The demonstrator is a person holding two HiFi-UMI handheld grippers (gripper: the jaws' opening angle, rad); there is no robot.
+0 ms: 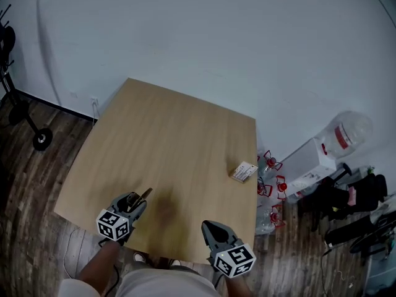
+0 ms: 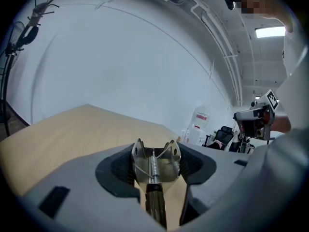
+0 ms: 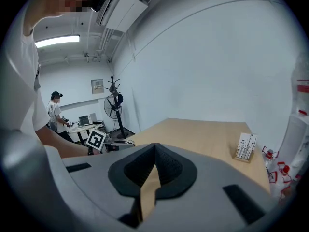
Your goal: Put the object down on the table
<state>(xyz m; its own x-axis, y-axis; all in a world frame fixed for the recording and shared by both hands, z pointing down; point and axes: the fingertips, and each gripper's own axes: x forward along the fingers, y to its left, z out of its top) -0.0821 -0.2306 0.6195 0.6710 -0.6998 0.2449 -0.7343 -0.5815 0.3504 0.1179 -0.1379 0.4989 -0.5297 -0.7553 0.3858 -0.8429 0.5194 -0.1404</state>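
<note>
A metal tool with a coil spring [image 2: 145,159] and a dark handle sits between the pads of my left gripper [image 2: 157,163], which is shut on it. In the head view that left gripper [image 1: 133,202] is low over the near left part of the wooden table [image 1: 173,135], and the tool's tip [image 1: 146,194] sticks out ahead of it. My right gripper [image 1: 213,231] hangs at the table's near edge. Its pads meet at the tips [image 3: 154,146] with nothing between them.
A small white printed card box [image 1: 244,172] stands near the table's right edge. On the floor to the right are red-capped bottles [image 1: 272,190], a white box [image 1: 309,163] and a large water jug [image 1: 349,132]. A wheeled stand [image 1: 28,125] is at the left.
</note>
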